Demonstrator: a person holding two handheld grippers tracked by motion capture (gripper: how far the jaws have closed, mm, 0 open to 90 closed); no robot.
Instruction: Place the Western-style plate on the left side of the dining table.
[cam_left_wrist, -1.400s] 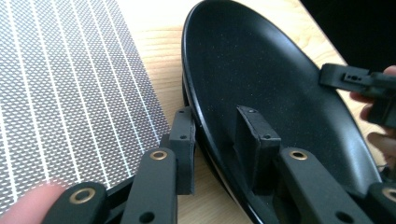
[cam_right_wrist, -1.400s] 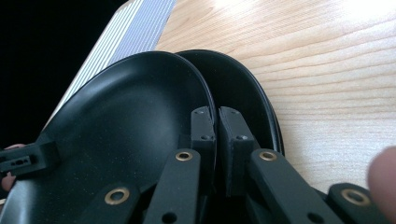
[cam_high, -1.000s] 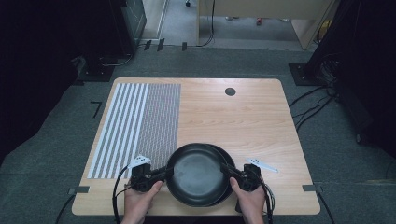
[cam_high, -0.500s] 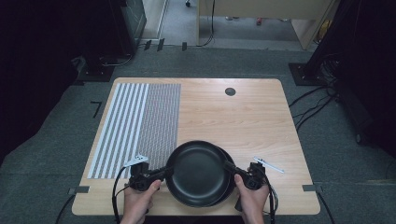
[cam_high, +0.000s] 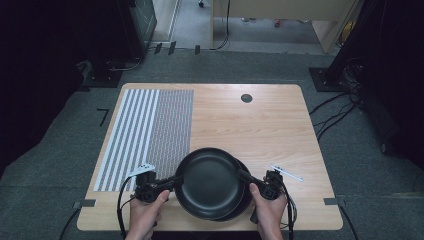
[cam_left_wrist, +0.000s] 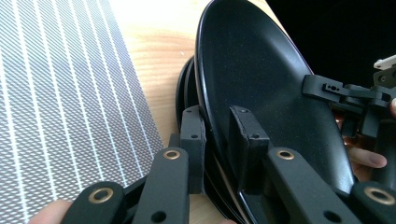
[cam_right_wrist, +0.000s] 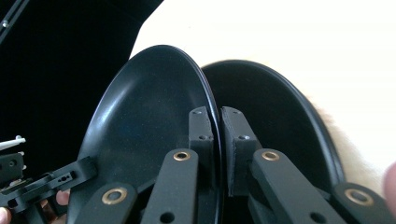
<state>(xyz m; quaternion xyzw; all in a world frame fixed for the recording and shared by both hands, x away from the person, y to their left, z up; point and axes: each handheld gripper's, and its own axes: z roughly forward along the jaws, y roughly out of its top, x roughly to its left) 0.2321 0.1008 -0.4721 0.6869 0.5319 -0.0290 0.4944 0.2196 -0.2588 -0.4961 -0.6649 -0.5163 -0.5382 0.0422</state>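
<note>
Wooden table (cam_high: 270, 125) on grey carpet, dark curtains at both sides, cables trailing across the floor. Striped grey mat (cam_high: 150, 130) over the tabletop's left part, small black disc (cam_high: 246, 98) near the far edge. Near the front edge, a stack of black plates: top plate (cam_high: 209, 181) held a little off the lower plate (cam_high: 242, 200), shifted left of it so that a crescent of the lower one shows at the right. Left gripper (cam_high: 170, 184) clamped tight on the top plate's left rim, one jaw inside the dish, the other outside, rim pinched between the pads (cam_left_wrist: 243, 133). Right gripper (cam_high: 247, 176) closed just as tightly on the opposite rim, pads (cam_right_wrist: 201, 126) pressed to either face of the edge. Both hands at the table's front edge, left hand (cam_high: 145, 212) and right hand (cam_high: 267, 212) wrapped around the gripper bodies. Seen from the left gripper, top plate tilted above further rims stacked beneath it, mat just beside.
</note>
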